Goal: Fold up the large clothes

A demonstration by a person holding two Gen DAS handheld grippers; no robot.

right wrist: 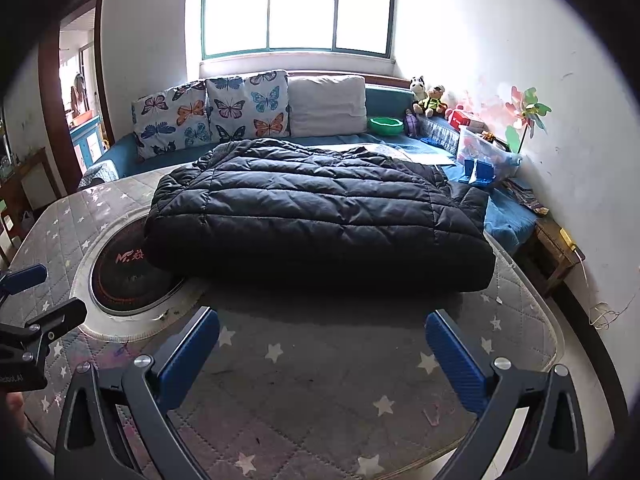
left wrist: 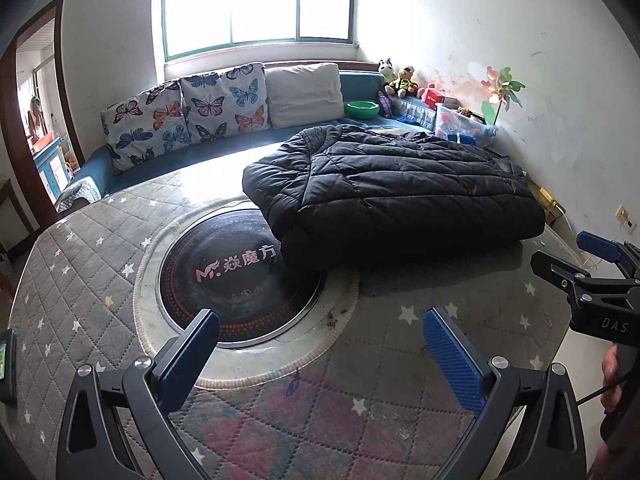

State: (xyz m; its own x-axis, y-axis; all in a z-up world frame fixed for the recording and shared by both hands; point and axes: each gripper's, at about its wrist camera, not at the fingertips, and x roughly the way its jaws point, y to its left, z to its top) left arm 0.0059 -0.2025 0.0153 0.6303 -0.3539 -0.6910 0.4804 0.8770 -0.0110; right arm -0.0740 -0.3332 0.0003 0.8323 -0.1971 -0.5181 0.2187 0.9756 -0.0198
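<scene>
A black quilted puffer jacket [left wrist: 396, 192] lies folded into a thick rectangle on the far half of the round table; it also shows in the right wrist view [right wrist: 316, 216]. My left gripper [left wrist: 320, 344] is open and empty, held above the table's near side, short of the jacket. My right gripper [right wrist: 322, 348] is open and empty, just short of the jacket's near edge. The right gripper also shows at the right edge of the left wrist view [left wrist: 576, 256], and the left gripper at the left edge of the right wrist view [right wrist: 40, 292].
The table has a grey star-patterned quilted cover [left wrist: 80, 280] and a round black cooktop [left wrist: 240, 276] in its middle, partly under the jacket. Behind stands a blue sofa with butterfly cushions [left wrist: 184, 112]. Toys and a plastic box [left wrist: 460, 120] sit at the right by the wall.
</scene>
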